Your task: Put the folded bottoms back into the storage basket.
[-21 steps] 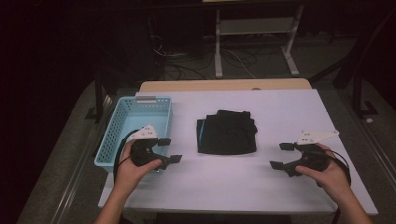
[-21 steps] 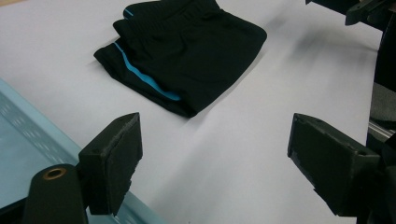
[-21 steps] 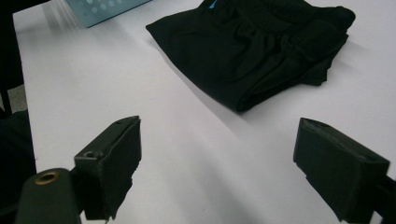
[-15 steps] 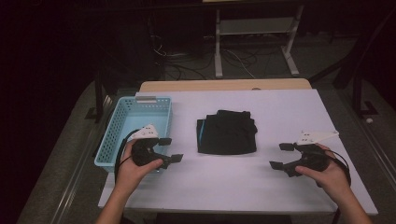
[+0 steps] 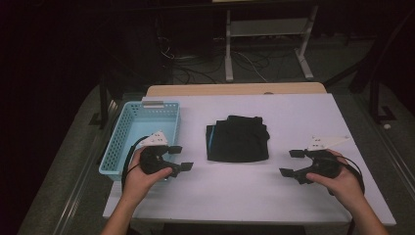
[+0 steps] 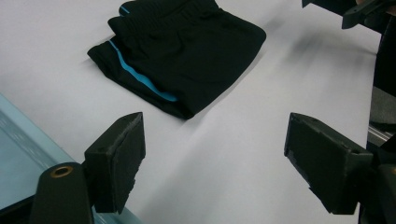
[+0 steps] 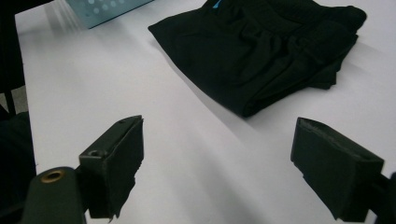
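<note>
A folded black garment [image 5: 238, 140] with a blue stripe lies in the middle of the white table [image 5: 254, 196]. It also shows in the left gripper view [image 6: 182, 51] and the right gripper view [image 7: 261, 46], ahead of each pair of jaws. My left gripper [image 5: 181, 157] rests by the table's left side, open, with bare table between its jaws [image 6: 212, 158]. My right gripper [image 5: 289, 162] sits at the right, open as well, nothing between its jaws [image 7: 215, 172]. Both point inward at the garment and stand apart from it.
A light blue plastic basket [image 5: 128, 139] stands at the table's left edge, just behind my left hand; its corner shows in the right gripper view [image 7: 105, 8]. Beyond the table are a wooden board [image 5: 235, 89], a metal stand [image 5: 266, 29] and floor cables.
</note>
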Demonstrator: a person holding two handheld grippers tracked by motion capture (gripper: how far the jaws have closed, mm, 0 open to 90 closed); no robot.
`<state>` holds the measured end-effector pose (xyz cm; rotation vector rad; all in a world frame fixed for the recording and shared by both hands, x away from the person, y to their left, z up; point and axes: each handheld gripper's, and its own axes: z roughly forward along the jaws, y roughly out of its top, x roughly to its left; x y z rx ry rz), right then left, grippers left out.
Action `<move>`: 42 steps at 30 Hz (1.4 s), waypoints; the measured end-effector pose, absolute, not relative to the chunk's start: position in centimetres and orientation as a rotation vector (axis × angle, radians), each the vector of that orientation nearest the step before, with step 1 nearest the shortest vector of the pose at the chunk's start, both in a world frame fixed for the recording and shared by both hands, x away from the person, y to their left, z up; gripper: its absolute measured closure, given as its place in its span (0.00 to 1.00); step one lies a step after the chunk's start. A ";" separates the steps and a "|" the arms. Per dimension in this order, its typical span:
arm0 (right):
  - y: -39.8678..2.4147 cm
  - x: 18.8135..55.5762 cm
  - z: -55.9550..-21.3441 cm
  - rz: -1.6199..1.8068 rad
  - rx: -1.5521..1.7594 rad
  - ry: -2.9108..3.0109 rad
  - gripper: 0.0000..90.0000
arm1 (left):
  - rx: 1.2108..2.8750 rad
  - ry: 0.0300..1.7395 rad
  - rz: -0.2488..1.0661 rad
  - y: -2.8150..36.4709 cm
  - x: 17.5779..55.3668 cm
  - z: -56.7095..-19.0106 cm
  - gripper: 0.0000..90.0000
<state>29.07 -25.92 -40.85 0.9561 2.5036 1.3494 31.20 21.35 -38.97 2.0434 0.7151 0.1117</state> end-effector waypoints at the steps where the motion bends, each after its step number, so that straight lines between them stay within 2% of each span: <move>1: -25.8 29.1 -40.8 1.345 0.954 2.506 0.19 | 2.043 0.715 0.112 21.4 31.2 -39.0 0.23; 8: -25.4 29.5 -40.9 1.343 0.960 2.510 0.17 | 2.036 0.705 0.117 21.1 31.2 -38.9 0.23; 42: -22.6 31.8 -40.0 1.373 0.905 2.577 0.22 | 2.032 0.681 0.132 20.7 30.9 -38.6 0.23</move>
